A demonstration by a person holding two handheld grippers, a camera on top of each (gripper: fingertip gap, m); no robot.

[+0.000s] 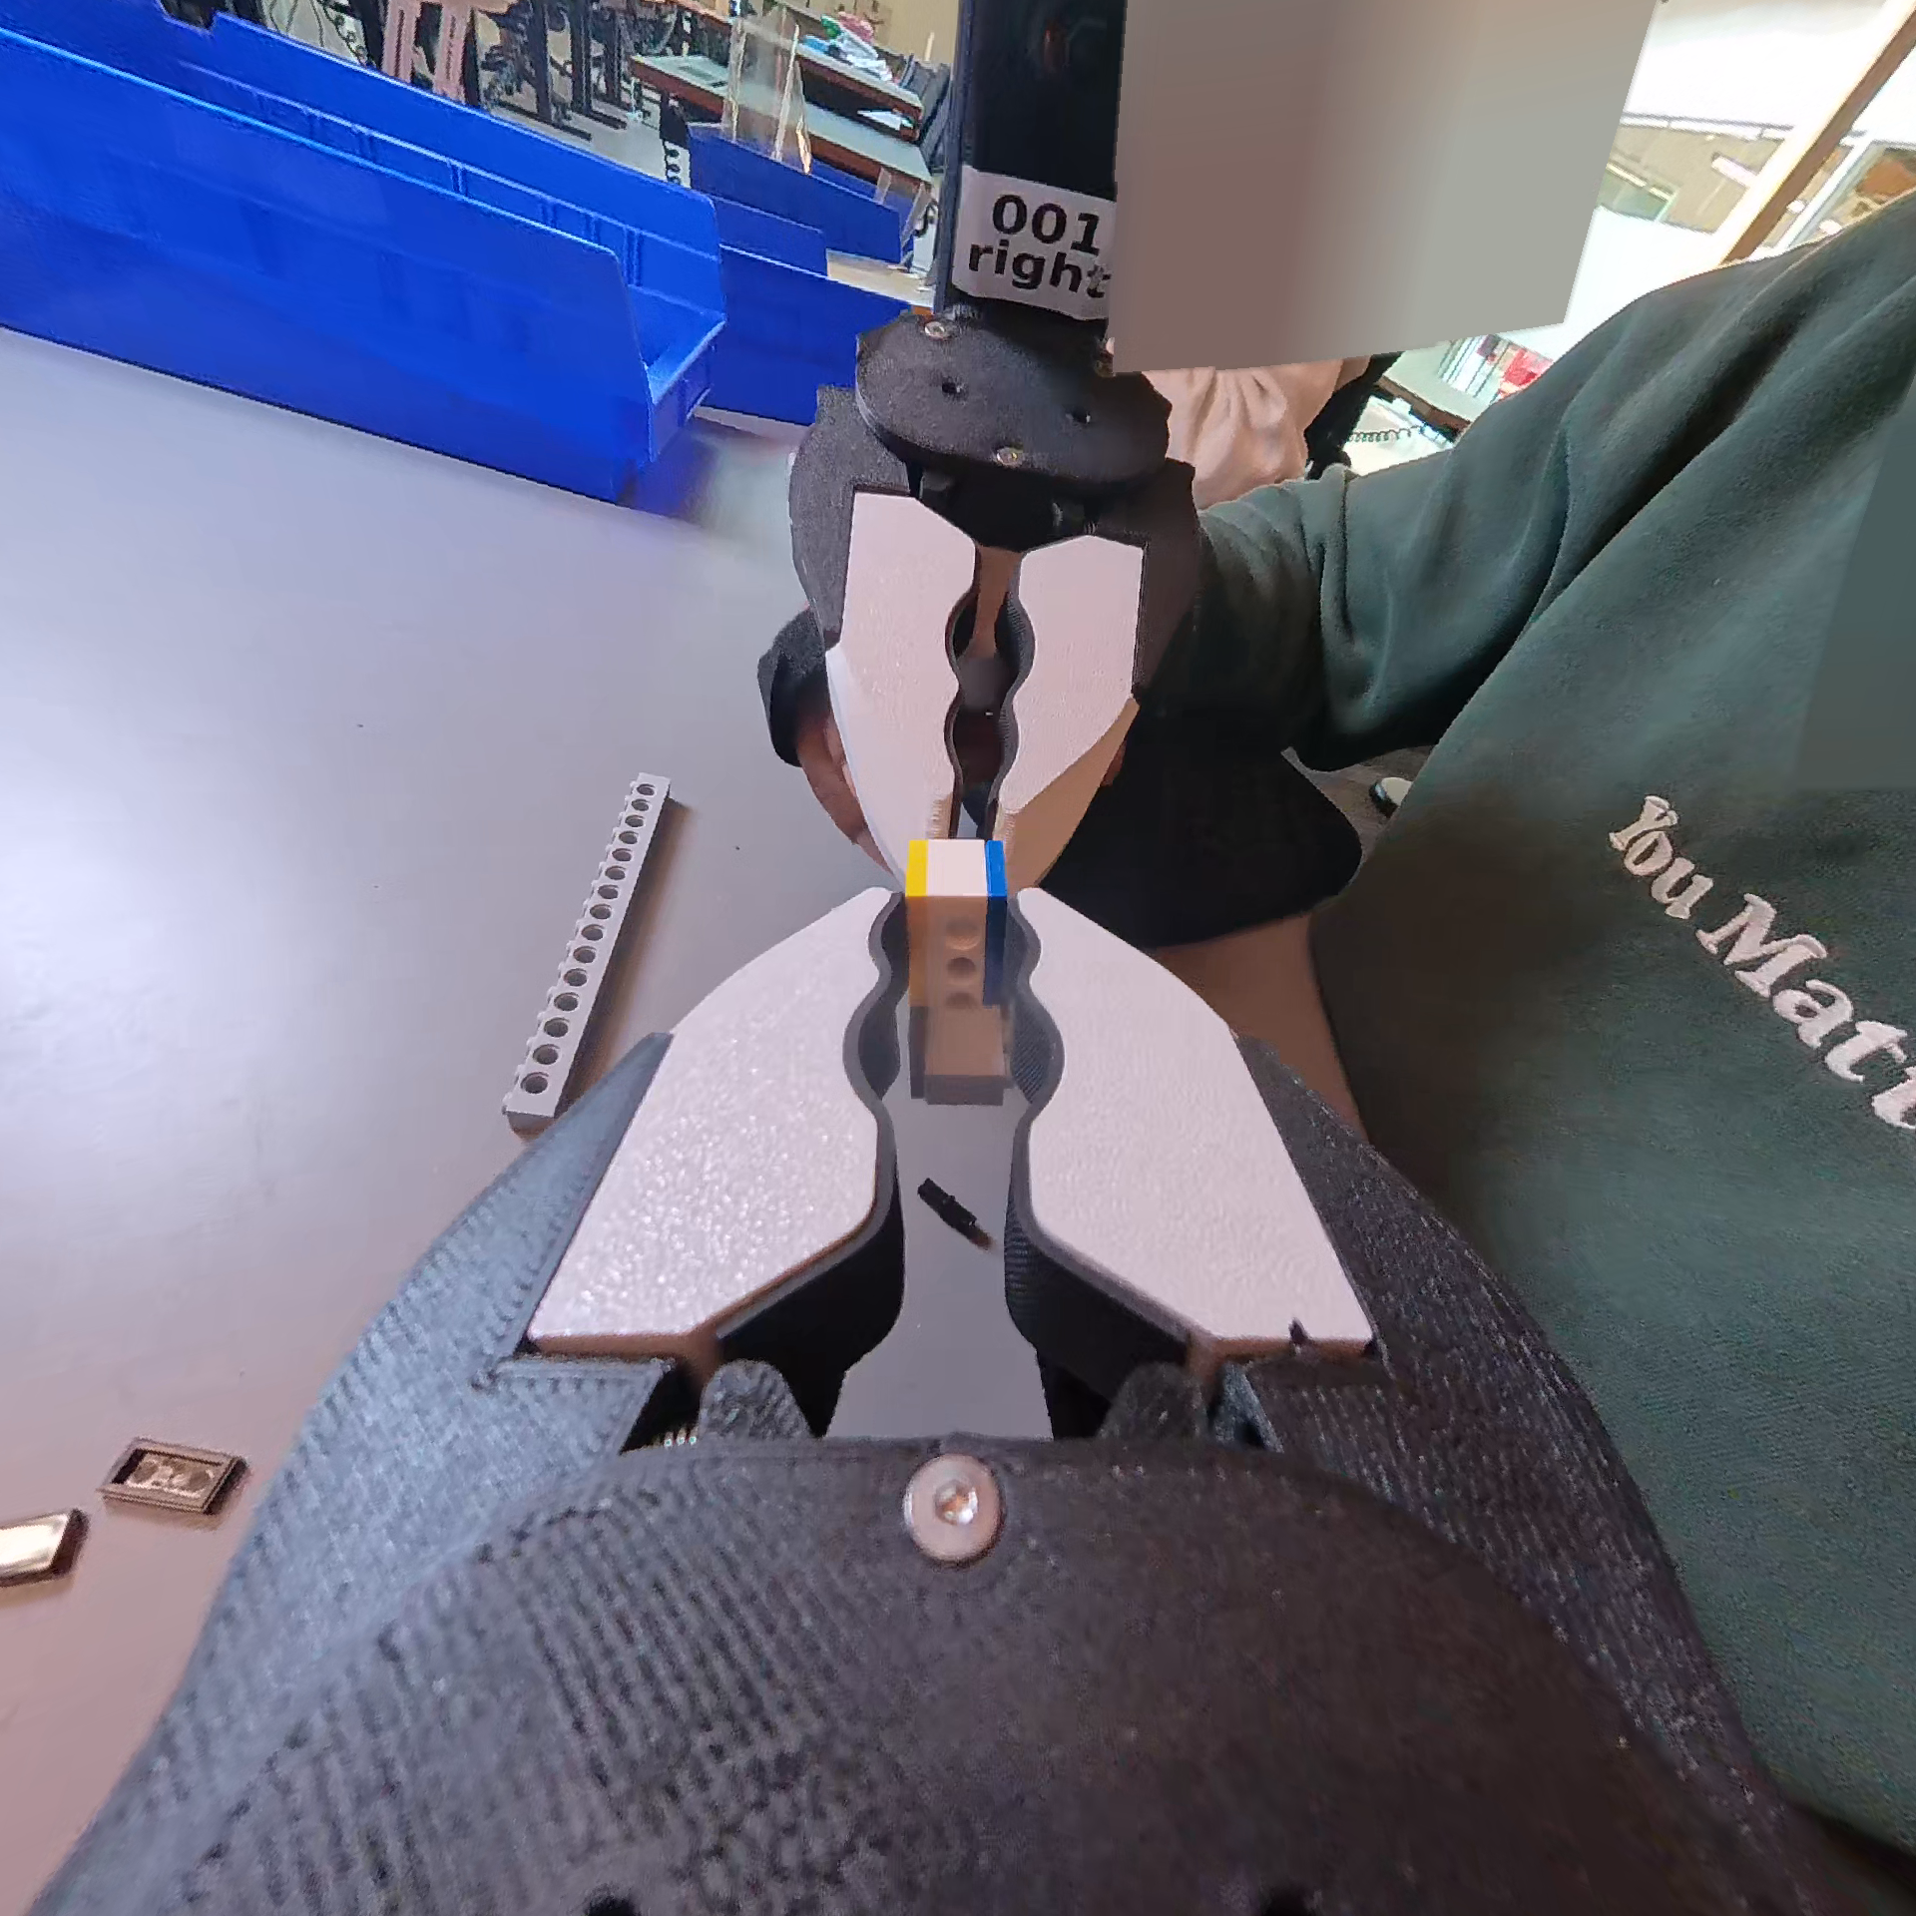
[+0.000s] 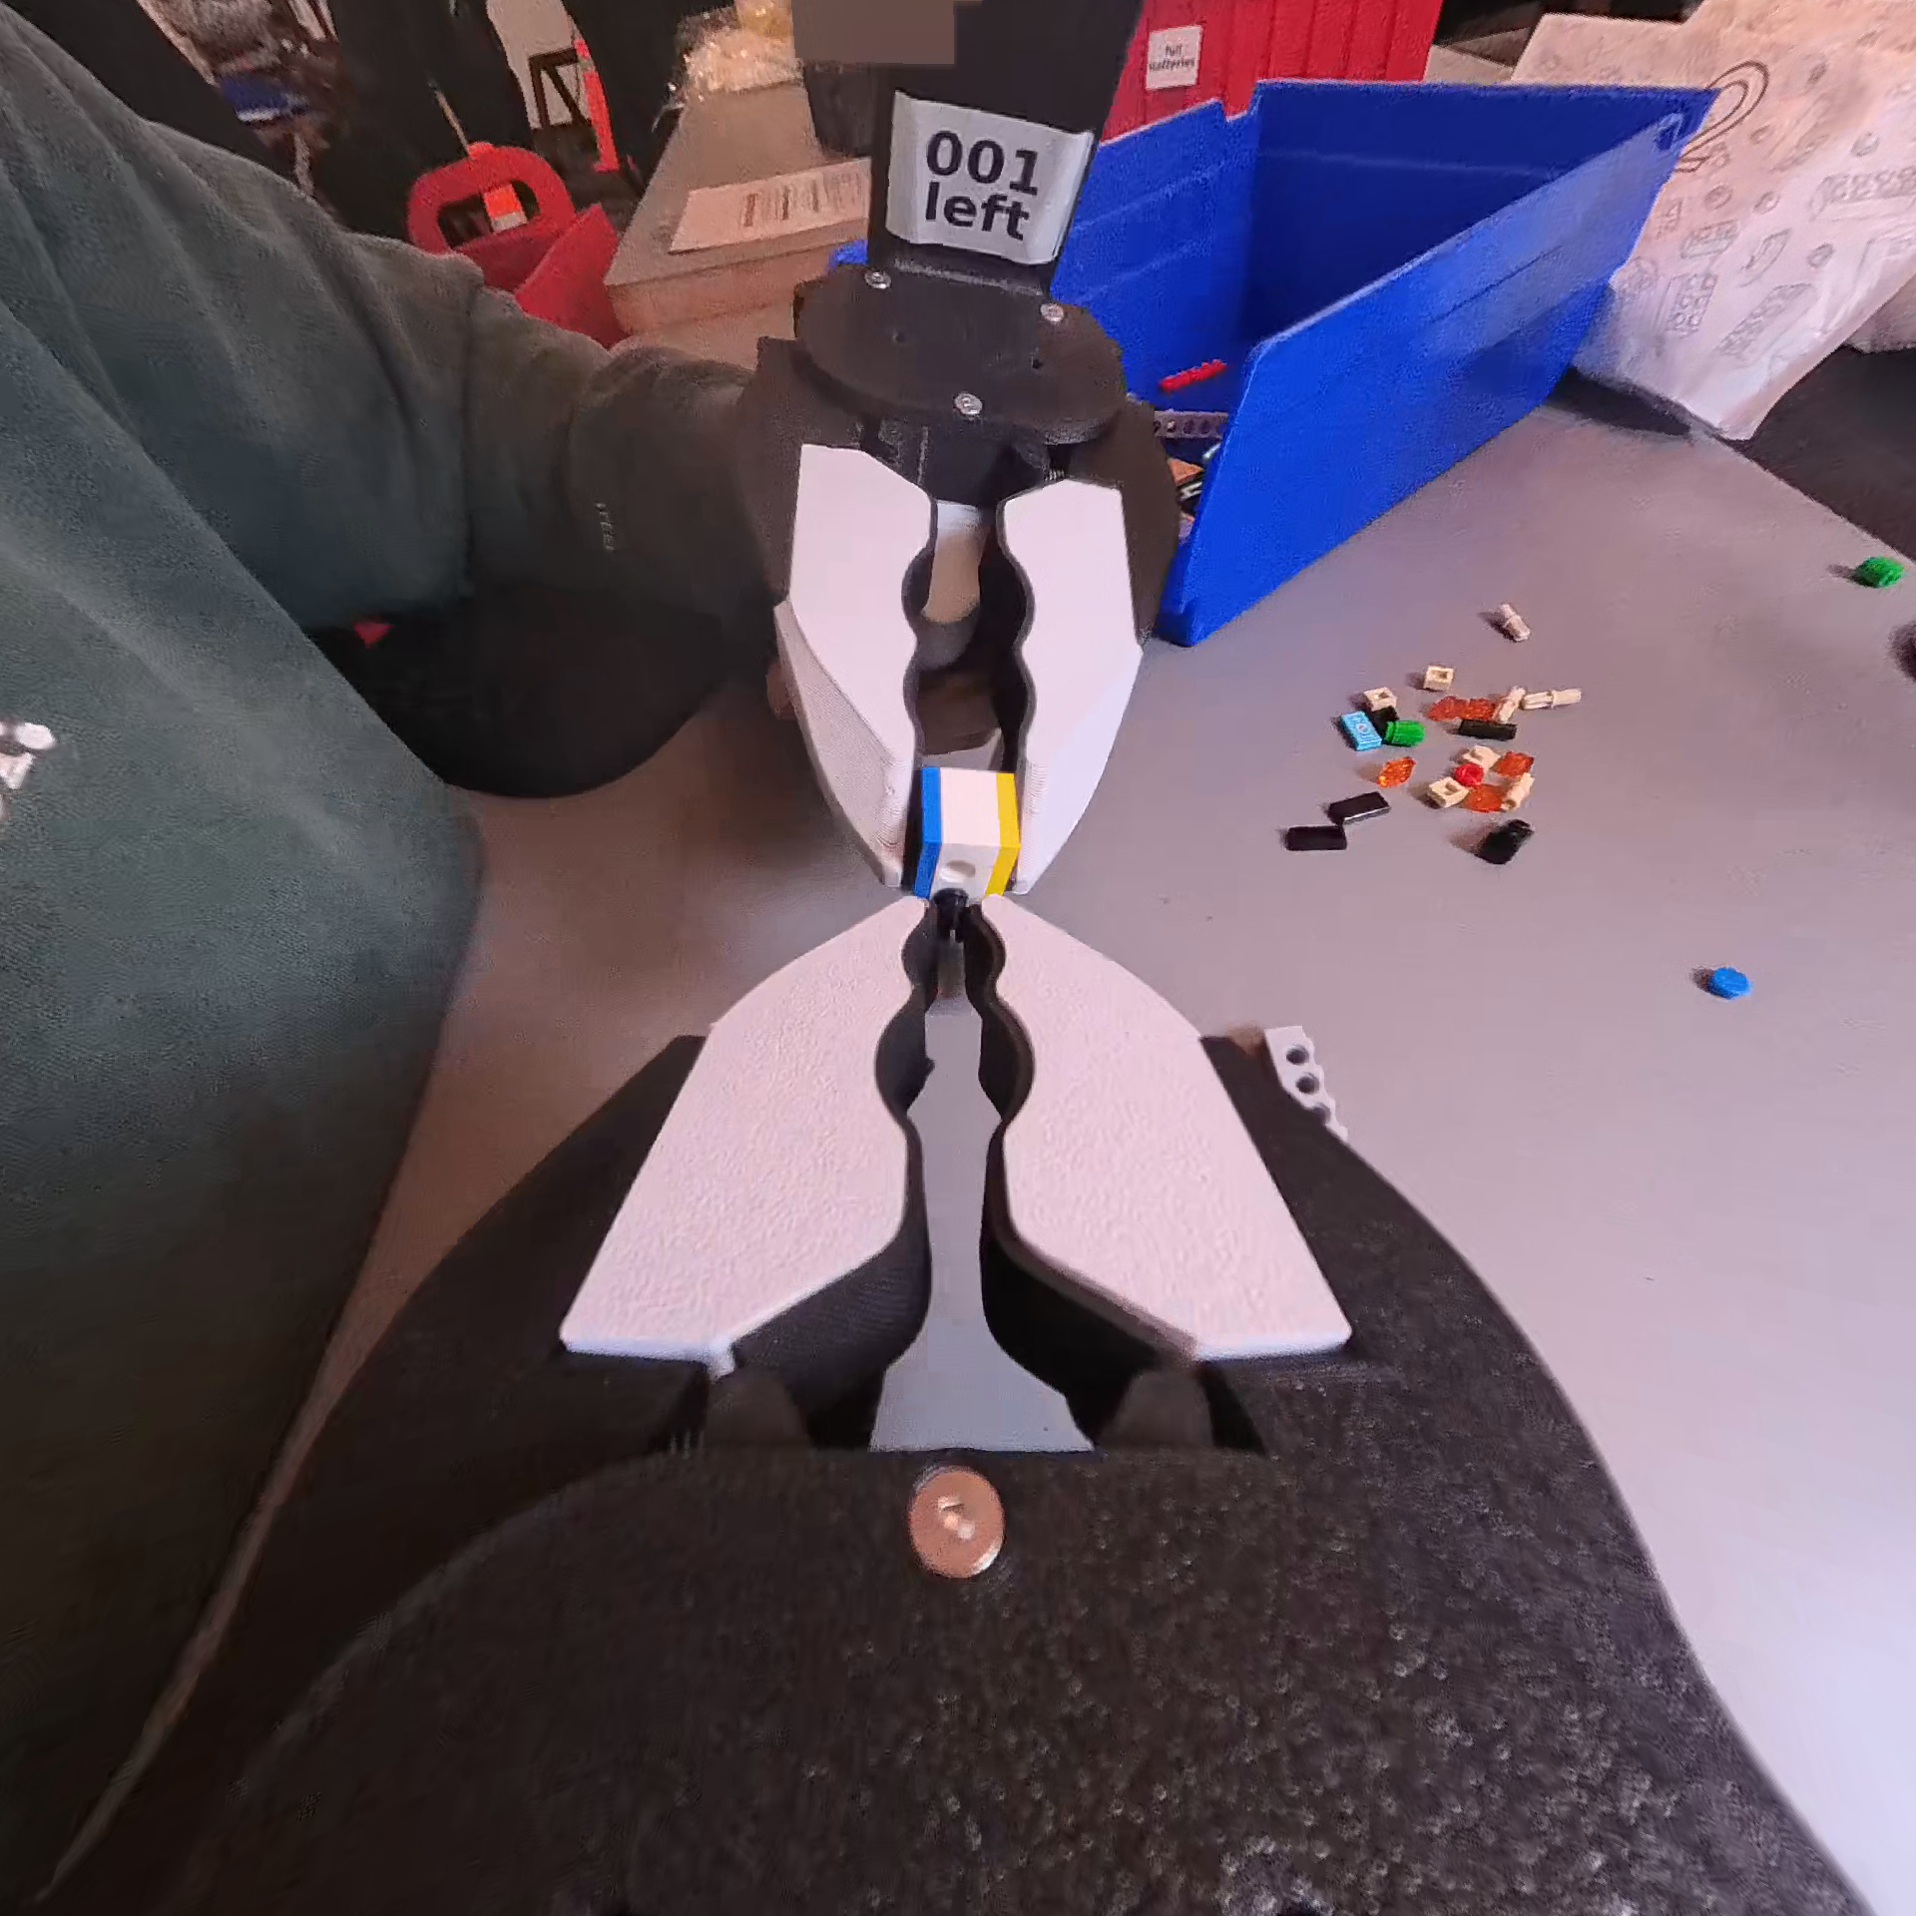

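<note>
white brick stack (image 1: 956, 912), yellow, blue sides; blue bins (image 1: 342, 270).

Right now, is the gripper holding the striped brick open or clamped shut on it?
Clamped shut: the left gripper has both pads pressed against the yellow and blue sides of the brick stack, lifted above the table.

Blue bins (image 1: 415, 311), long grey holed beam (image 1: 591, 954), scattered small bricks (image 2: 1452, 757).

Left tongs (image 1: 956, 902): black textured printed body, white pebbled finger plates with wavy black inner edges, silver screw at centre of body. Right tongs (image 2: 949, 912): same build, same silver screw. Each carries black post with white printed label above round black screwed plate. Person: dark green sweatshirt sleeve (image 1: 1452, 581), pale embroidered lettering on chest, black gloves (image 1: 1192, 829).
</note>
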